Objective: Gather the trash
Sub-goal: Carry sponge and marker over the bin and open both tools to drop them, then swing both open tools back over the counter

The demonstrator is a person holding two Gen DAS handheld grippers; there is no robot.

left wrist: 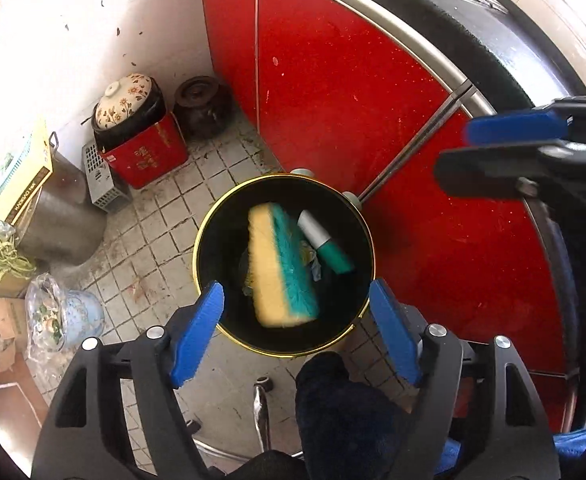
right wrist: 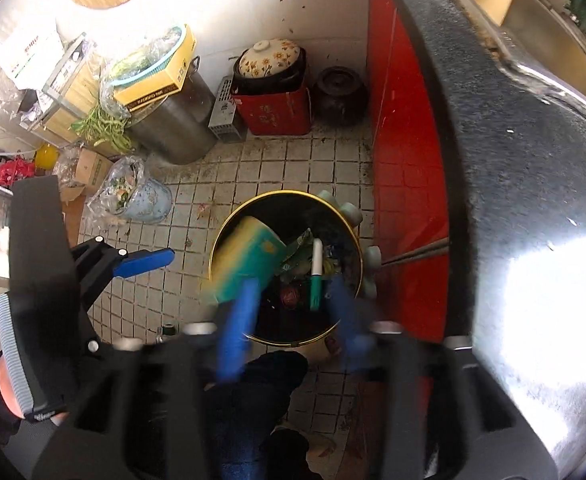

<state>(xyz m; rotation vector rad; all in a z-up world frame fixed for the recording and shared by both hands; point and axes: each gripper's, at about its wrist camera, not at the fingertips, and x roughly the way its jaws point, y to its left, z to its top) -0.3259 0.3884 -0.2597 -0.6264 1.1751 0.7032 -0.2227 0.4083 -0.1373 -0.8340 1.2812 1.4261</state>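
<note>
Both grippers hang spread and empty right over the round black gold-rimmed trash bin [left wrist: 229, 332] on the tiled floor, so I'd guess it's a drop. Left gripper [left wrist: 297, 332], right gripper [right wrist: 293, 316]. Blurry yellow-and-green scrub sponge [left wrist: 281, 268] and white-green marker [left wrist: 325, 244] sit inside it.

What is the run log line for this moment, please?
left gripper: open, empty | right gripper: open, empty | sponge, marker: falling into bin
</note>
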